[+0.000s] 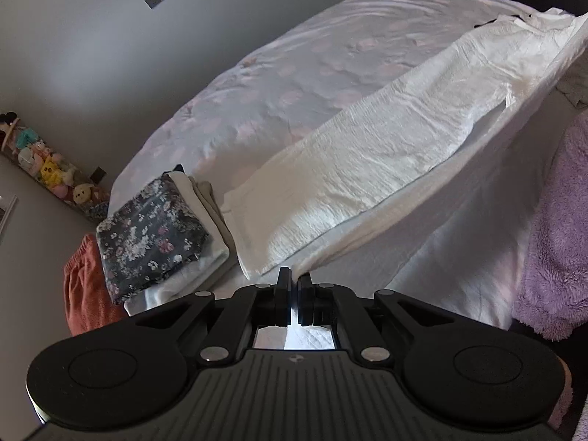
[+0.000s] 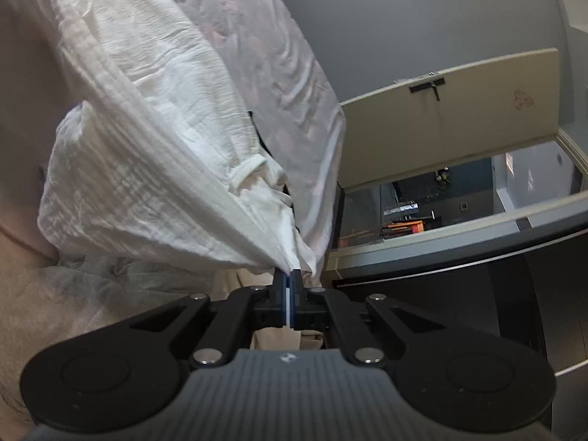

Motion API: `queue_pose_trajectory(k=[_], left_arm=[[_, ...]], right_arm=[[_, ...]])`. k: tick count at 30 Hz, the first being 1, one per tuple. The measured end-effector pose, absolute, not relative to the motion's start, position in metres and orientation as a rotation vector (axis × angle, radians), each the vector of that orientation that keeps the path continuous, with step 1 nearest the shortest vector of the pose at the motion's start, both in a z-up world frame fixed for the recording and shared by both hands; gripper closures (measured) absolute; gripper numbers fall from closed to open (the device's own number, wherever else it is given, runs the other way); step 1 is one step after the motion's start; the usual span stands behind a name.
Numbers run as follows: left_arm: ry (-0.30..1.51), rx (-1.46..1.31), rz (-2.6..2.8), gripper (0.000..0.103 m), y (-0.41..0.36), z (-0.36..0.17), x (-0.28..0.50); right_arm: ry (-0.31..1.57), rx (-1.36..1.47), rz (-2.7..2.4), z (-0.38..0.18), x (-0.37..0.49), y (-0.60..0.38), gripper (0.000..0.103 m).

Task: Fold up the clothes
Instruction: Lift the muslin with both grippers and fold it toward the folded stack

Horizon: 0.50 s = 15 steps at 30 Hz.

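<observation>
Both jaws clenched on white garment; folded floral stack just beside it on bed.

A: Dim room; soft daylight falls on the white garment, and the bed beyond stays grey and shadowed.

B: Fisheye bends the walls, corners go black. The right wrist view is slightly blurred across the cloth.

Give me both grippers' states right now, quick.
Left gripper: shut on an edge of the white crinkled cotton garment.
Right gripper: shut on the other end of the same garment.
</observation>
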State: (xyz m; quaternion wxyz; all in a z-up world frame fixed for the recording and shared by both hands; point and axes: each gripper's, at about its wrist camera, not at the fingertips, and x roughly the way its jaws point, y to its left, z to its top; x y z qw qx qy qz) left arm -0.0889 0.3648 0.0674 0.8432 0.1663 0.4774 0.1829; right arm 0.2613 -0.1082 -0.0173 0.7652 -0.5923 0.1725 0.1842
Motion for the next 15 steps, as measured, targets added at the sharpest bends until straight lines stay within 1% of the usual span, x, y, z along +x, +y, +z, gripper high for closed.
queue_pose_trajectory(k=[3, 8, 15], left_arm=[[0.985, 0.342, 0.365, 0.102, 0.356, 0.076, -0.100], [0.997, 0.376, 0.359, 0.102, 0.348, 0.064, -0.100], [1.010, 0.353, 0.403, 0.102, 0.376, 0.057, -0.069]], right_arm=[[0.377, -1.226, 0.359, -0.007, 0.265, -0.113, 0.102], [0.377, -1.182, 0.319, -0.003, 0.269, -0.110, 0.102], [0.375, -1.155, 0.299, -0.003, 0.290, -0.089, 0.102]])
